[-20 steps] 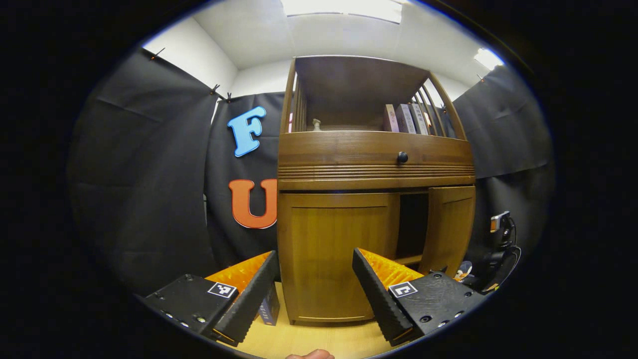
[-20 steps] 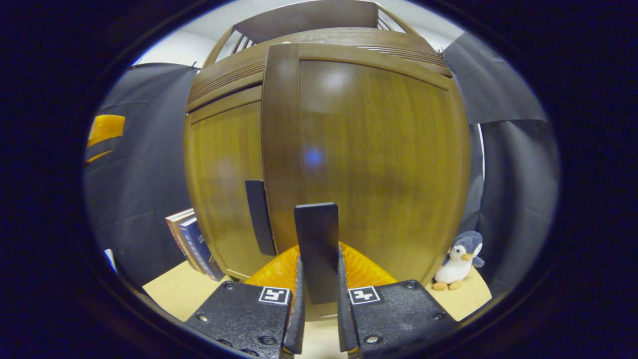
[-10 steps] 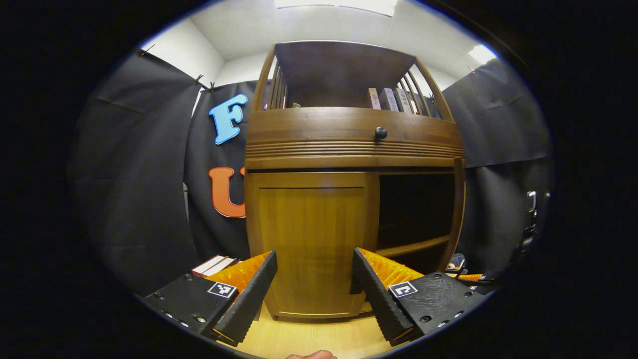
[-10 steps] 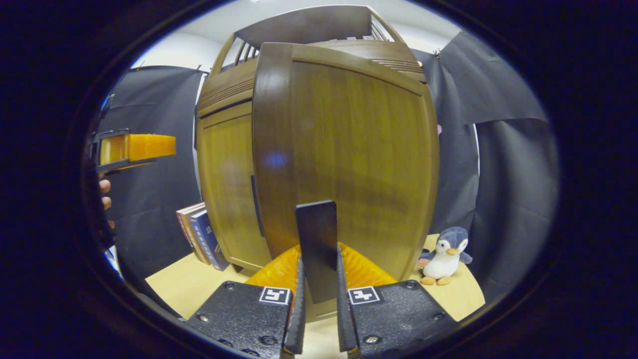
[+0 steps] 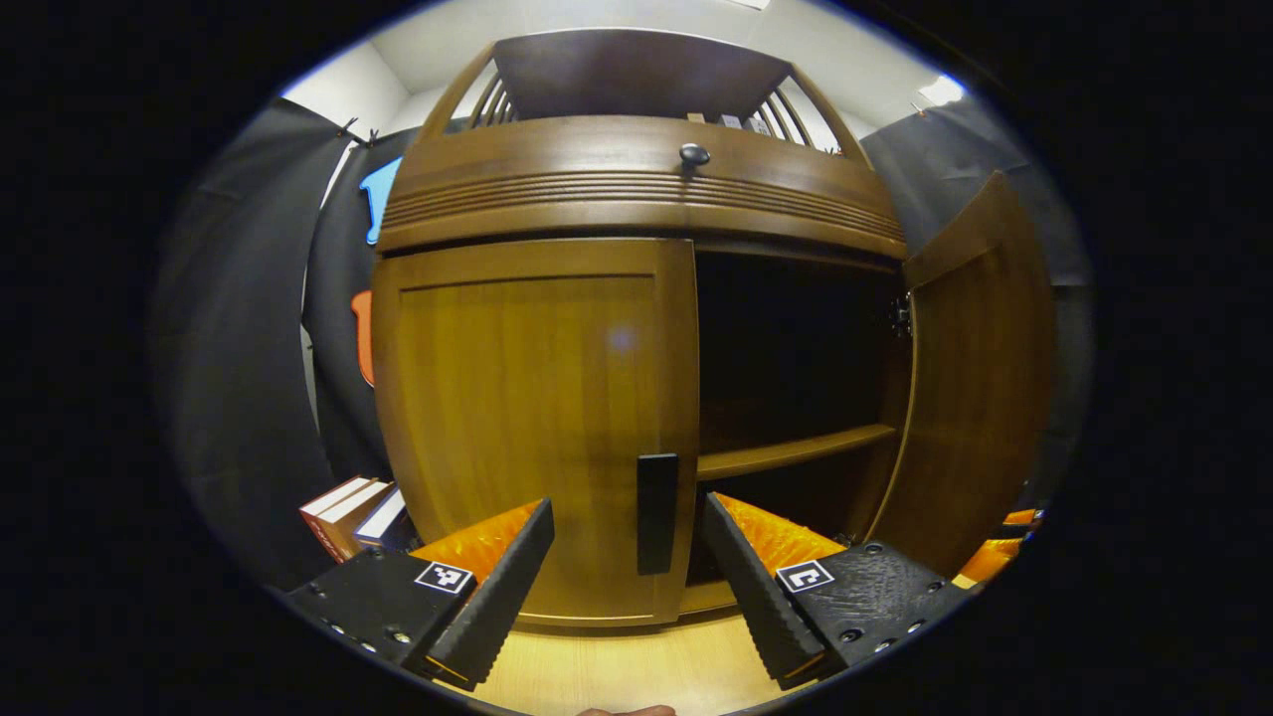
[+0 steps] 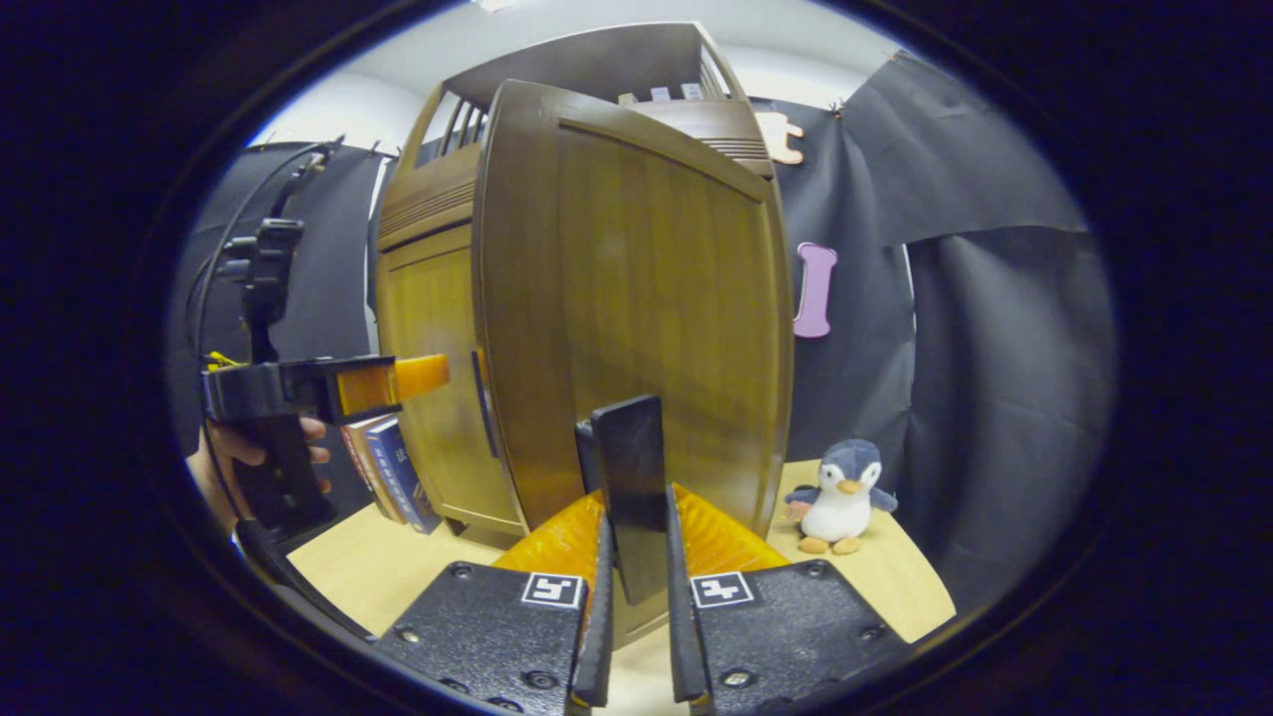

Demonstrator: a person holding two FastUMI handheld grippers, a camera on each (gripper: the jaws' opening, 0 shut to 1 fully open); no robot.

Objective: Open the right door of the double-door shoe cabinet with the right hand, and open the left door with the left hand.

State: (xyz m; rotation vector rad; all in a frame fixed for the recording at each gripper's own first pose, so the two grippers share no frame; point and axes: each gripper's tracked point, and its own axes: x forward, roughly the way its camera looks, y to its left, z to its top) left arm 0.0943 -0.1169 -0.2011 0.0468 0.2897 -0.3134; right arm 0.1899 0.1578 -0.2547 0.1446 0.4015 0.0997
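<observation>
The shoe cabinet [image 5: 636, 199] stands on a pale wood worktop [image 5: 617, 666] inside a booth hung with black cloth, under a white ceiling. Its right door [image 5: 970, 378] is swung wide, baring a dark interior with one shelf [image 5: 796, 452]. The right hand-held gripper [image 6: 636, 597] is clamped on that door's dark handle [image 6: 629, 477]. The left door [image 5: 537, 418] is closed; its handle [image 5: 656, 512] sits just beyond the left hand-held gripper [image 5: 629, 557], whose fingers stand apart, touching nothing. Books [image 5: 348, 507] lean on the worktop left of the cabinet. A plush penguin [image 6: 840, 497] sits on the worktop to the right, near the cloth wall.
</observation>
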